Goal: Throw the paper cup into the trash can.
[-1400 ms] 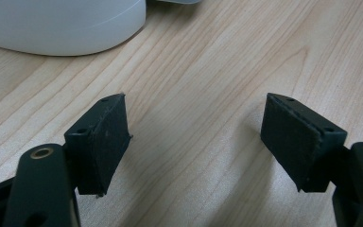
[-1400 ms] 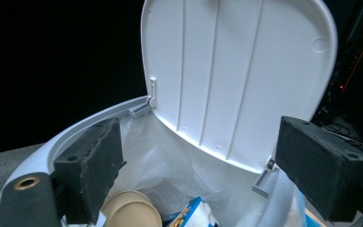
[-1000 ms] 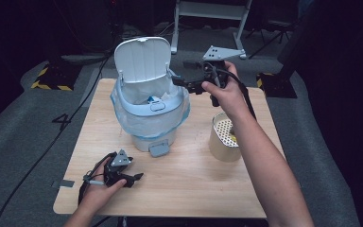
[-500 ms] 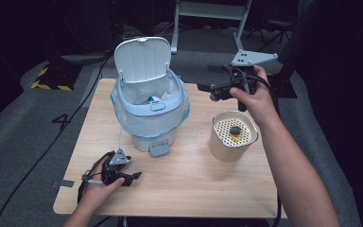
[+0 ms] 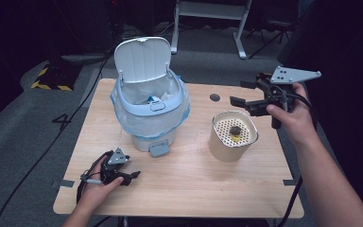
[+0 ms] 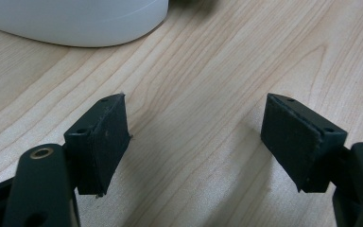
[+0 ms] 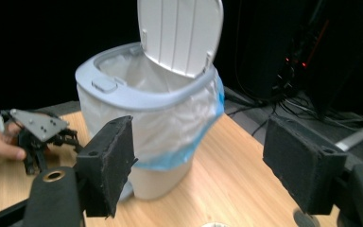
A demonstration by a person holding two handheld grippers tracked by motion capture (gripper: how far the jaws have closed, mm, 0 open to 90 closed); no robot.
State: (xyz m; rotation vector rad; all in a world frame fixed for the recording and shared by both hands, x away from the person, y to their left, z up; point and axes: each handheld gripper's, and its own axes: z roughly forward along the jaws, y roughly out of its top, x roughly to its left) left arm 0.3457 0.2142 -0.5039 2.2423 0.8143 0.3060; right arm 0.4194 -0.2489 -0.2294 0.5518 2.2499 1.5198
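Note:
A pale blue and white pedal bin stands at the back left of the wooden table, its lid up and a clear bag lining it. To its right sits a beige pot with a perforated insert that holds a small dark and yellow item. My right gripper hovers just behind and right of the pot, aimed left at the bin. Its jaws have just been closing but still stand apart, with nothing between them. My left gripper rests open on the table near the bin's base.
A grey foot pedal sticks out from the bin's front. A small dark disc lies on the table behind the pot. A metal stand and cables are on the floor beyond the table. The left gripper shows left of the bin.
My right gripper has moved right, from the bin's rim to behind and right of the pot, uncovering the pot. The left gripper has not moved.

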